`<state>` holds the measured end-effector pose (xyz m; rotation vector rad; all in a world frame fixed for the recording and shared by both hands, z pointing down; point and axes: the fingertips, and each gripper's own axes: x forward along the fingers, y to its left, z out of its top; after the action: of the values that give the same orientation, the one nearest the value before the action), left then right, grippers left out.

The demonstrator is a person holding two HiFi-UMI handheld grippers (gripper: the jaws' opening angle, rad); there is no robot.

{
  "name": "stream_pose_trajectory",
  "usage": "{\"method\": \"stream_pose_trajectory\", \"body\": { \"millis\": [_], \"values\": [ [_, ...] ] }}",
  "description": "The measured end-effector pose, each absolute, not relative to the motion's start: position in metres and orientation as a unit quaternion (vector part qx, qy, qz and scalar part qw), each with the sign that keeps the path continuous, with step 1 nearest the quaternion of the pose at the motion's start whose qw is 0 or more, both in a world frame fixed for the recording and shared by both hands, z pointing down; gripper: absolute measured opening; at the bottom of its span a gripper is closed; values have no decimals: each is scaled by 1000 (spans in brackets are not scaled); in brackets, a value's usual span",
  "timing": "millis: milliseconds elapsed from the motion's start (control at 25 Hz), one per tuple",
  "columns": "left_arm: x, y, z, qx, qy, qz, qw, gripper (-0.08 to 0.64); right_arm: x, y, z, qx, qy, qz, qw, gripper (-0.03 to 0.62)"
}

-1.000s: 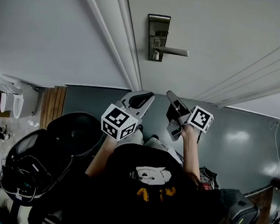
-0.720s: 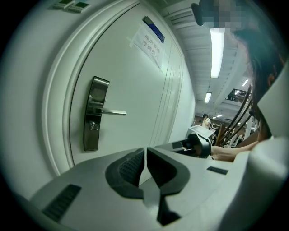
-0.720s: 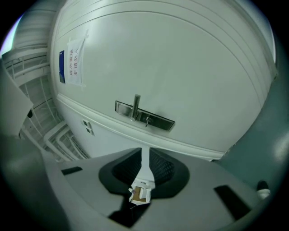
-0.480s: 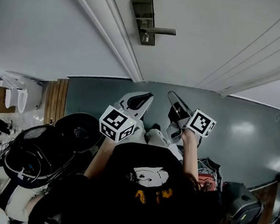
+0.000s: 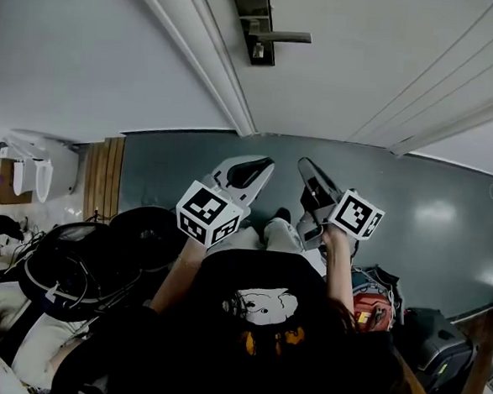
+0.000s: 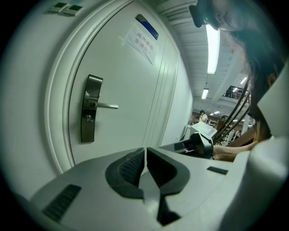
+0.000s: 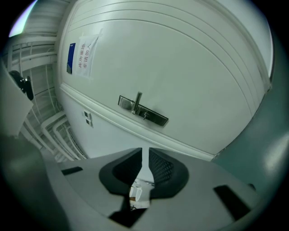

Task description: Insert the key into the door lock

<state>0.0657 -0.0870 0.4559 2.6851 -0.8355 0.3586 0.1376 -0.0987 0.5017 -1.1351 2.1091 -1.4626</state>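
Both claws are held well apart from the door lock (image 5: pixel 252 20), a tall brushed-metal plate with a straight lever (image 5: pixel 285 36).
The left claw (image 6: pixel 145 155) is clenched, its ribbed black pads meeting on nothing. The right claw (image 7: pixel 145 158) pinches a small pale piece, apparently the key (image 7: pixel 137 193), low between its pads.

The door (image 5: pixel 382 58) is painted white; the lock plate (image 5: pixel 253 3) is finished in dark steel; the floor (image 5: pixel 430 213) is coloured blue-grey.
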Motion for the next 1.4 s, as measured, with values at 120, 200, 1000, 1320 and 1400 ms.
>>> {"method": "stream_pose_trajectory", "body": {
  "millis": [120,200,1000,1320,1400],
  "values": [
    [60,-78,449,941,-281,117,147,20,133,-88,498,-413,739,-506,164,34],
    [55,-70,444,945,-273,110,145,20,127,-79,493,-420,740,-499,163,34],
    [15,25,445,966,-202,89,134,20,86,26,469,-508,741,-413,147,15],
    [19,41,443,971,-184,88,123,20,105,40,457,-536,741,-377,148,15],
    [19,44,443,972,-182,89,119,20,107,42,451,-540,745,-363,146,15]
  ]
}}
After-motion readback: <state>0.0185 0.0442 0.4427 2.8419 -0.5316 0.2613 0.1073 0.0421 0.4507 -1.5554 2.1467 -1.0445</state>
